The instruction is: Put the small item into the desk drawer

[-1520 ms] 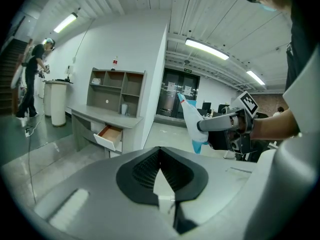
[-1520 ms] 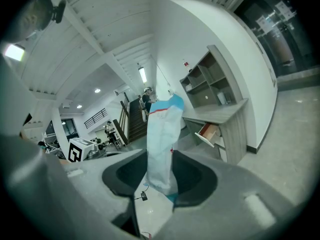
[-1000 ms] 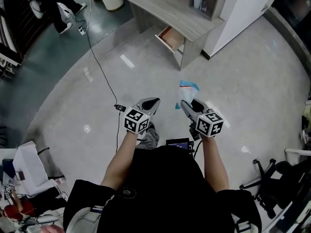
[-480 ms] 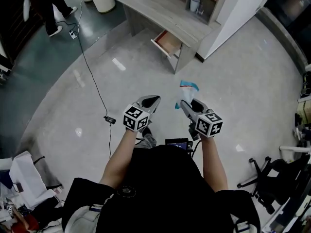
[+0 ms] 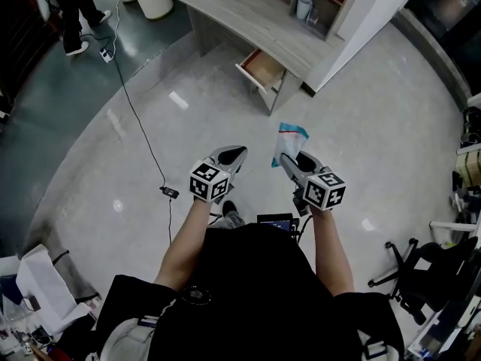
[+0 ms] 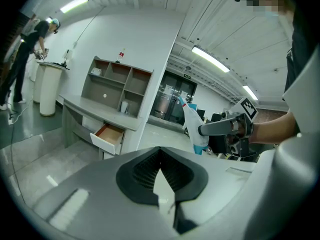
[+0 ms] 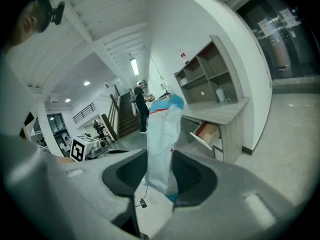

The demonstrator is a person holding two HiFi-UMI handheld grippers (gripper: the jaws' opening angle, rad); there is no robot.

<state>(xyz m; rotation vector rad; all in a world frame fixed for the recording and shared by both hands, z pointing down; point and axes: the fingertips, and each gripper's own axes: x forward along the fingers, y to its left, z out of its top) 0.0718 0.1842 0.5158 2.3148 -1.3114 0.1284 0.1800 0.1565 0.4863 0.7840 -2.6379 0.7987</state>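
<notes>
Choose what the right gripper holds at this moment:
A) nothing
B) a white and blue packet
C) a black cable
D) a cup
B: in the right gripper view the white and blue packet stands upright, pinched between the two jaws of the right gripper.

Office: desk [image 5: 248, 10], shelf unit [image 5: 331, 15], swivel chair [image 5: 407, 274].

The right gripper [image 5: 288, 159] holds a packet [image 5: 288, 139]; the drawer [image 5: 263, 67] stands open.

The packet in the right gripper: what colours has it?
The packet is white with a blue top; right gripper view shows it best.
</notes>
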